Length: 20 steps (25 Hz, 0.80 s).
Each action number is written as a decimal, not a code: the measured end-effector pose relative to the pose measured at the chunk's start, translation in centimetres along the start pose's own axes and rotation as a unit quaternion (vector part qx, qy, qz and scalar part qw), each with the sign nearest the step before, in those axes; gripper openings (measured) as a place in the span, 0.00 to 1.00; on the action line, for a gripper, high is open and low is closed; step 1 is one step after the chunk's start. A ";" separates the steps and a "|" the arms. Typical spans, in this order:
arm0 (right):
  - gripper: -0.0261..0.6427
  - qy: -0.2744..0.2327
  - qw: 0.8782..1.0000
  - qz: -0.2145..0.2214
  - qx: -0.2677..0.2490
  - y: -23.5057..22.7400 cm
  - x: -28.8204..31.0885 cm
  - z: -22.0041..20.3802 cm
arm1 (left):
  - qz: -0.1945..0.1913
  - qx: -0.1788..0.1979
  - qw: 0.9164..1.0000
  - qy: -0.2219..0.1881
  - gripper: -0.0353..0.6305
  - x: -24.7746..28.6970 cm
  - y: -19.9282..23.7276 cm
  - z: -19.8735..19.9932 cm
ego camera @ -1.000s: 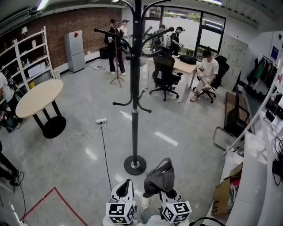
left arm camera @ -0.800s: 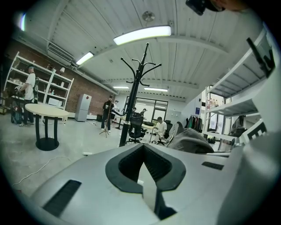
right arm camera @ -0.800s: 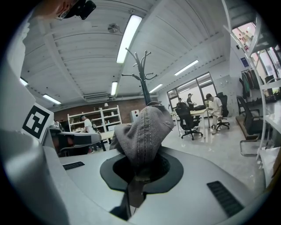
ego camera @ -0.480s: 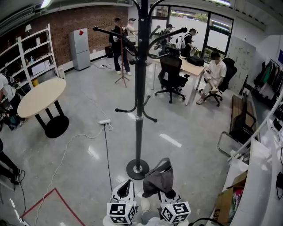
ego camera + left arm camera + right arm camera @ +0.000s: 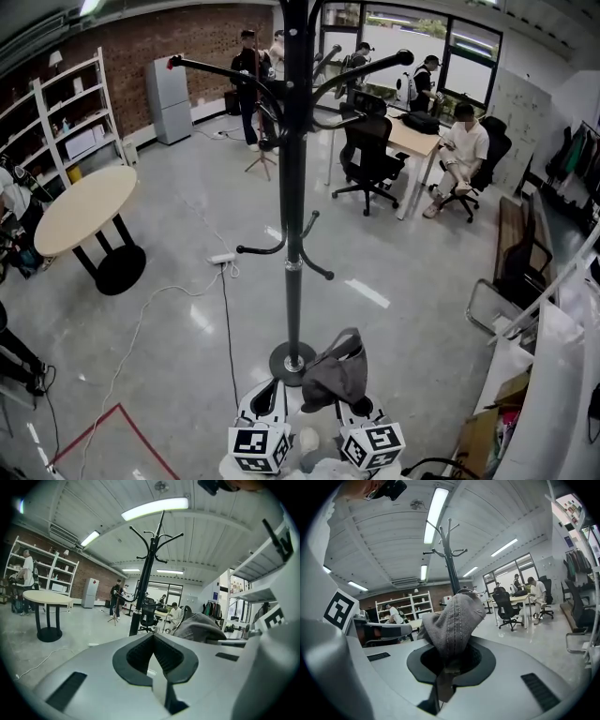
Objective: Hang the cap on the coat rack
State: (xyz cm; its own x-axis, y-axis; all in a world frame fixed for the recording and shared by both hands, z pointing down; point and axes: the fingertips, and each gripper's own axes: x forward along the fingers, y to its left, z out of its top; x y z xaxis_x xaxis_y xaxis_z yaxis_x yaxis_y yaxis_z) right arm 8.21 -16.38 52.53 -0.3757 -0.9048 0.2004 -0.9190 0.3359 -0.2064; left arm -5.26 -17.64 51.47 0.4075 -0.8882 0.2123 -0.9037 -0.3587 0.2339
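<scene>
The black coat rack (image 5: pixel 294 234) stands straight ahead, its round base (image 5: pixel 292 362) just beyond my grippers and its top hooks (image 5: pixel 370 70) high above. My right gripper (image 5: pixel 354 405) is shut on the dark grey cap (image 5: pixel 336 373), which sticks up from the jaws, beside the rack's base and not touching it. In the right gripper view the cap (image 5: pixel 454 620) fills the jaws (image 5: pixel 447 660), with the rack (image 5: pixel 451 569) behind it. My left gripper (image 5: pixel 265 403) is shut with nothing in it; its view (image 5: pixel 154 656) shows the rack (image 5: pixel 147 573) and the cap (image 5: pixel 201 625) at the right.
A round table (image 5: pixel 80 206) stands at the left. A power strip with its cable (image 5: pixel 217 257) lies on the floor behind the rack. Office chairs (image 5: pixel 368 155), a desk and several people are further back. A white shelf unit (image 5: pixel 553 375) and a cardboard box (image 5: pixel 487 427) are at the right.
The rack has come nearer: its base now lies just ahead of the grippers and its hooks reach higher in view. The cap stays in the right gripper.
</scene>
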 end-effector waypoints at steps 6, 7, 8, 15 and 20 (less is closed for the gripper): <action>0.08 -0.006 1.000 0.016 -0.004 -0.9 3.0 1.8 | 0.014 0.001 1.000 0.000 0.06 2.6 1.0 1.3; 0.08 -0.007 1.000 0.019 -0.005 -1.0 3.5 2.0 | 0.017 0.001 1.000 -0.001 0.06 3.0 1.3 1.5; 0.08 -0.008 1.000 0.023 -0.006 -1.1 4.0 2.2 | 0.021 0.000 1.000 -0.003 0.06 3.4 1.6 1.7; 0.08 -0.010 0.999 0.040 -0.015 -2.8 6.7 3.1 | 0.033 0.006 0.999 -0.015 0.06 6.4 1.9 2.9; 0.08 -0.015 0.998 0.050 -0.025 -3.1 8.1 3.9 | 0.045 0.013 0.999 -0.022 0.06 7.5 2.8 3.7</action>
State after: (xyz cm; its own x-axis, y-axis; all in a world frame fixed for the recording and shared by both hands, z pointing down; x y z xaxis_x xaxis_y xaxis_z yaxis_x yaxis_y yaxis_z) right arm 8.44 -25.78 51.06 -0.4626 -0.8734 0.1525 -0.8822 0.4365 -0.1766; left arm -5.28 -26.37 50.17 0.3181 -0.9290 0.1892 -0.9398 -0.2829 0.1915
